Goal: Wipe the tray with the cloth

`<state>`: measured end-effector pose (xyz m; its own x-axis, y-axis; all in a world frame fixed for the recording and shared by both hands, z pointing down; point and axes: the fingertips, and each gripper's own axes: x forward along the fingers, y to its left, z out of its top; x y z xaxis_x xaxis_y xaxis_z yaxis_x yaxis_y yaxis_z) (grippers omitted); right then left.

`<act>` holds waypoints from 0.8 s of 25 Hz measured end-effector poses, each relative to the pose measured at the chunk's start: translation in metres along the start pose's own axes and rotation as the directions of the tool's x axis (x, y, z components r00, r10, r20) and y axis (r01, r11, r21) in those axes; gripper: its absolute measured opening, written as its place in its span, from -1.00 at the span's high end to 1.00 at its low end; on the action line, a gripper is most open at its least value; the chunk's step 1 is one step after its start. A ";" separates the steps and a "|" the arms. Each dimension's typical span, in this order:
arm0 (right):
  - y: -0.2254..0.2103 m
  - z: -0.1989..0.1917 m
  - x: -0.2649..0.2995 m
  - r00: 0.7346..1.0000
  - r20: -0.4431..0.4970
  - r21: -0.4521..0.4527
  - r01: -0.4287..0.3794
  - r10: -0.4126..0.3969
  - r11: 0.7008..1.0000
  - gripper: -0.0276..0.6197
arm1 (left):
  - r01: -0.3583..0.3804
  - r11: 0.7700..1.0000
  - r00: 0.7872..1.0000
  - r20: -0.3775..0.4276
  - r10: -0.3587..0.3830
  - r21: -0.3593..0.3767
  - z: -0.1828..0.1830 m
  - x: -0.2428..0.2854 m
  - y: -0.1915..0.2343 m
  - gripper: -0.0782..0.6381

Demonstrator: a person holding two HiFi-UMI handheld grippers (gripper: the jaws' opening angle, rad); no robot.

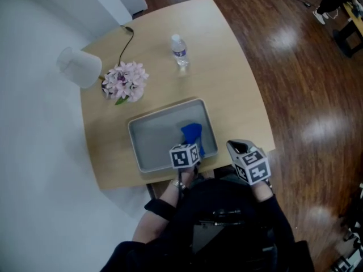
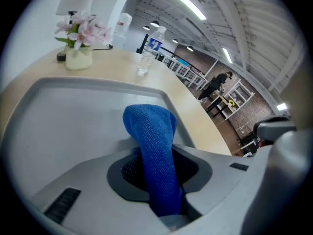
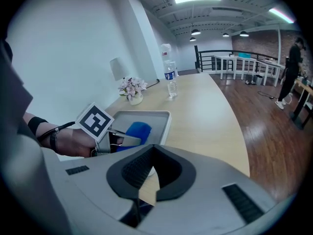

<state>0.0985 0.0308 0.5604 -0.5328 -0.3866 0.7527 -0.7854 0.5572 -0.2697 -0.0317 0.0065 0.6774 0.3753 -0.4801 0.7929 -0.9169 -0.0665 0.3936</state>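
A grey tray lies near the front edge of the pale wood table. A blue cloth rests on the tray's right part. My left gripper is over the tray's front right corner, shut on that cloth. In the left gripper view the cloth runs up from between the pads and folds over above the tray floor. My right gripper hovers at the table's front edge, right of the tray, shut with nothing in it. The right gripper view shows its jaws together, with the tray and cloth to the left.
A plastic water bottle stands at the back of the table. A vase of pink flowers and a white lamp with its cord sit at the back left. Wooden floor lies right of the table; a person stands far off.
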 end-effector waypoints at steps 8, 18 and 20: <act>-0.014 -0.013 -0.011 1.000 -0.009 0.025 0.028 -0.028 0.999 0.90 | 0.104 0.992 0.994 -0.040 -0.101 0.070 -0.006 0.030 -0.066 0.45; 0.017 -0.001 0.003 1.000 -0.001 -0.025 -0.028 0.028 0.999 0.90 | -0.075 0.997 0.995 0.062 0.075 0.004 -0.009 -0.064 0.052 0.45; 0.028 0.003 0.009 0.999 -0.002 -0.045 -0.050 0.050 0.998 0.90 | -0.158 0.987 0.986 0.060 0.158 -0.006 -0.022 -0.094 0.099 0.45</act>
<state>0.0708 0.0404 0.5575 -0.5712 -0.3569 0.7392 -0.7426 0.6084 -0.2801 -0.1547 0.0643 0.6520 0.2166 -0.5360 0.8160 -0.9638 0.0155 0.2660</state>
